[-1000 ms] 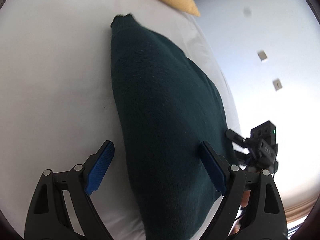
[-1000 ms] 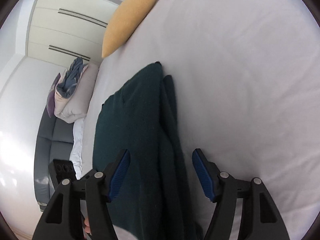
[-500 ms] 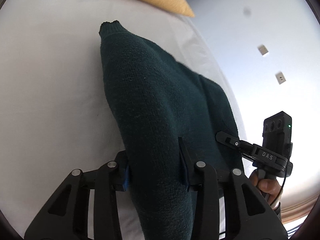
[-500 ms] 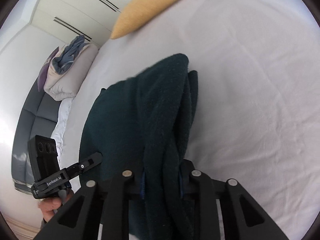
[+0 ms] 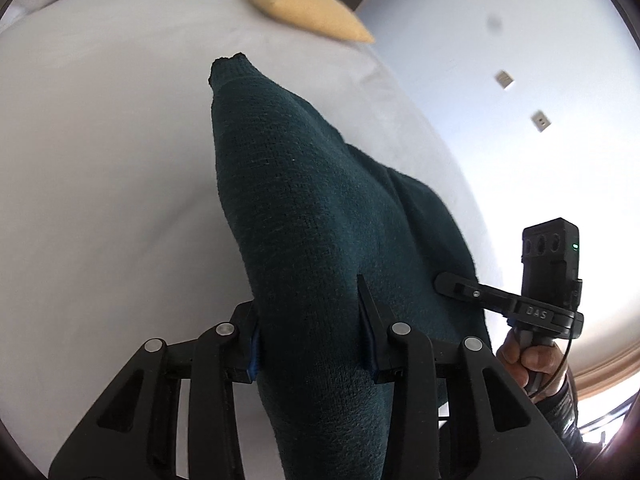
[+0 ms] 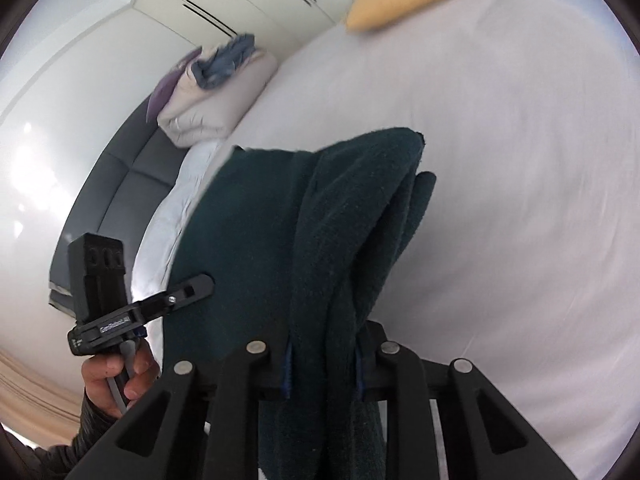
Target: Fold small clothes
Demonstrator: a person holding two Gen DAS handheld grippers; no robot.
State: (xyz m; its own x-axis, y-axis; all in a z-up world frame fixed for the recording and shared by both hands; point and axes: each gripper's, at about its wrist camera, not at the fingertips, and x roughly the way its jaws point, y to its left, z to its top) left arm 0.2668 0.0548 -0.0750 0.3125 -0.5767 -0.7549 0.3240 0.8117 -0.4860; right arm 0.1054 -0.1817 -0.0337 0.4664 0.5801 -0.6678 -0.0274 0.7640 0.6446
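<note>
A dark green knitted sweater [image 5: 312,208] hangs lifted over a white bed [image 5: 100,180]. My left gripper [image 5: 314,344] is shut on one bunched edge of it, the cloth filling the gap between the blue pads. In the right wrist view the same sweater [image 6: 332,232] drapes in thick folds, and my right gripper [image 6: 322,364] is shut on another part of it. Each view shows the other gripper beside the cloth: the right gripper [image 5: 472,294] at the right, the left gripper [image 6: 176,296] at the left, each held by a hand.
A yellow pillow [image 5: 304,10] lies at the far end of the bed. A folded beige duvet with blue and purple clothes [image 6: 216,92] sits on a grey sofa [image 6: 120,184] beside the bed. White wardrobe doors [image 6: 224,4] stand behind.
Both grippers went from open around the flat sweater to shut on it. They then lifted it and carried it across the bed, and the cloth now hangs bunched.
</note>
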